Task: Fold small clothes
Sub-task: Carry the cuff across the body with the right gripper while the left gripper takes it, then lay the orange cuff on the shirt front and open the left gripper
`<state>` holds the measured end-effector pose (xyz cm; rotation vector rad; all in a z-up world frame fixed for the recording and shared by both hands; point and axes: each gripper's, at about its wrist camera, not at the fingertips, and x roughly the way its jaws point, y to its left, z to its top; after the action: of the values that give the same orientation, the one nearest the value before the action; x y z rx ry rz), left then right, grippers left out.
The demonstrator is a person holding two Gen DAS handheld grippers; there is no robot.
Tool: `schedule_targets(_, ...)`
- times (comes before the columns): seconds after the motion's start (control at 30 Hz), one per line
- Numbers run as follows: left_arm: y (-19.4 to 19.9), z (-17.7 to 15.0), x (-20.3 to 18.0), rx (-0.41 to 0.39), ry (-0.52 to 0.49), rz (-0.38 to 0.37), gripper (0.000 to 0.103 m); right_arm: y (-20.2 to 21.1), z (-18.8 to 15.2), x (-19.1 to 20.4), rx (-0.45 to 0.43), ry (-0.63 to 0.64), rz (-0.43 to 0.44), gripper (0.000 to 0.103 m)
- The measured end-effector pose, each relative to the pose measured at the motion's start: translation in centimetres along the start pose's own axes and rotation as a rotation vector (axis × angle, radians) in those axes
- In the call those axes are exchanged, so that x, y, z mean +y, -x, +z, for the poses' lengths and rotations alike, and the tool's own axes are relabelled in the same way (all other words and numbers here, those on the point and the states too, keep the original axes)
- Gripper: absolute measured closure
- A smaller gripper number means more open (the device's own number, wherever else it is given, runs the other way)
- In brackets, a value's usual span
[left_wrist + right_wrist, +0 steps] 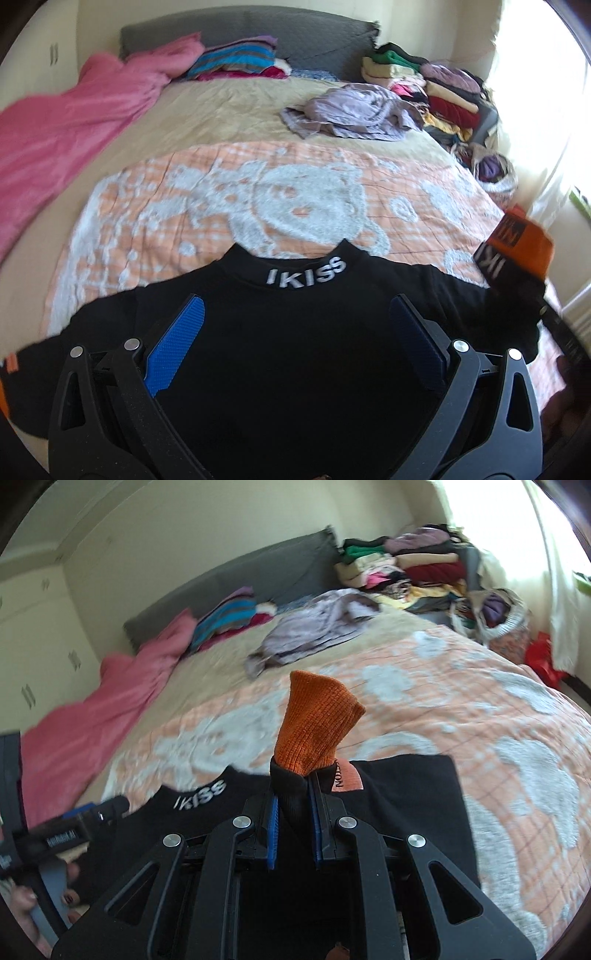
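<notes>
- The right gripper (293, 812) is nearly closed, its blue pads clamped on a black sleeve with an orange cuff (316, 723) that stands up between them.
- The left gripper (291, 332) has its jaws spread wide with nothing between them, hovering over the black top (280, 332).
- That top lies spread on the orange and white blanket (221, 206), collar lettered "IKISS" facing away, at the near end of the bed (229, 103).
- Farther on, a crumpled lilac garment (351, 110) lies on the beige sheet.
- A pink blanket (70, 125) runs along the left side.
- Stacked clothes (436, 88) sit by the grey headboard (243, 26).
</notes>
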<state>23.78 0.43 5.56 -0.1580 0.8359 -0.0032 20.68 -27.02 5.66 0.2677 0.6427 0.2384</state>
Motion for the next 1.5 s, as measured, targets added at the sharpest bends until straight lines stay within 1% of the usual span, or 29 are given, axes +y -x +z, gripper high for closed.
schedule_targets(0.03,0.0,0.0,0.6,0.005,0.018,-0.007,0.009,-0.4,-0.2,0.9,0.012,0.021,0.004,0.090)
schedule_targets(0.13,0.0,0.0,3.3,0.035,0.099,-0.059,0.009,-1.5,-0.9,3.0,0.043,0.070,0.014,0.090)
schedule_targets(0.23,-0.1,-0.2,5.1,0.055,0.151,-0.097,0.009,-2.4,-1.7,5.1,0.068,0.117,0.026,0.090)
schedule_targets(0.37,-0.6,-0.7,7.3,0.096,0.234,-0.163,0.009,-3.8,-2.8,7.2,0.102,0.163,0.039,0.090)
schedule_targets(0.57,-2.0,-1.8,9.4,0.147,0.323,-0.254,0.009,-5.6,-4.6,9.0,0.160,0.206,0.070,0.087)
schedule_targets(0.63,-2.5,-2.2,9.5,0.162,0.335,-0.284,0.009,-5.9,-5.1,9.3,0.175,0.212,0.083,0.084)
schedule_targets(0.7,-2.9,-2.5,9.4,0.173,0.342,-0.310,0.009,-6.1,-5.8,9.6,0.197,0.216,0.108,0.073)
schedule_targets(0.73,-3.2,-2.6,9.2,0.182,0.347,-0.340,0.009,-6.0,-6.1,9.8,0.204,0.215,0.125,0.071)
schedule_targets(0.8,-3.7,-2.9,8.7,0.198,0.354,-0.372,0.009,-5.8,-6.8,10.2,0.220,0.231,0.155,0.068)
schedule_targets(0.83,-3.8,-3.0,8.4,0.202,0.351,-0.381,0.009,-5.6,-7.2,10.4,0.227,0.244,0.158,0.066)
schedule_targets(0.87,-4.1,-3.1,8.0,0.212,0.346,-0.395,0.010,-5.4,-7.4,10.5,0.231,0.256,0.159,0.060)
schedule_targets(0.93,-4.7,-3.4,7.2,0.230,0.334,-0.415,0.013,-4.6,-7.9,10.6,0.234,0.271,0.171,0.058)
schedule_targets(1.0,-5.4,-3.8,6.2,0.254,0.321,-0.432,0.022,-3.6,-8.2,10.3,0.231,0.267,0.186,0.052)
schedule_targets(1.03,-5.8,-4.0,5.7,0.269,0.315,-0.438,0.025,-3.0,-8.3,9.9,0.228,0.261,0.190,0.052)
schedule_targets(1.07,-6.3,-4.3,5.0,0.288,0.306,-0.444,0.032,-2.6,-8.4,9.6,0.227,0.257,0.188,0.052)
schedule_targets(1.1,-6.6,-4.5,4.7,0.296,0.299,-0.441,0.037,-2.0,-8.5,9.0,0.222,0.248,0.171,0.052)
schedule_targets(1.13,-7.0,-4.8,4.1,0.308,0.289,-0.434,0.038,-1.6,-8.6,8.6,0.217,0.242,0.161,0.051)
schedule_targets(1.17,-7.3,-4.9,3.7,0.312,0.284,-0.431,0.044,-1.0,-8.6,7.9,0.213,0.228,0.153,0.051)
schedule_targets(1.23,-7.6,-5.0,3.1,0.307,0.275,-0.434,0.060,-0.3,-8.5,6.8,0.210,0.199,0.135,0.050)
schedule_targets(1.3,-7.6,-5.0,2.6,0.295,0.263,-0.439,0.096,0.4,-8.5,5.6,0.206,0.170,0.114,0.050)
schedule_targets(1.43,-6.1,-3.8,2.1,0.247,0.246,-0.469,0.098,1.4,-8.4,4.2,0.192,0.141,0.090,0.050)
schedule_targets(1.5,-4.6,-2.9,2.4,0.209,0.245,-0.496,0.099,1.7,-8.2,3.6,0.185,0.126,0.081,0.050)
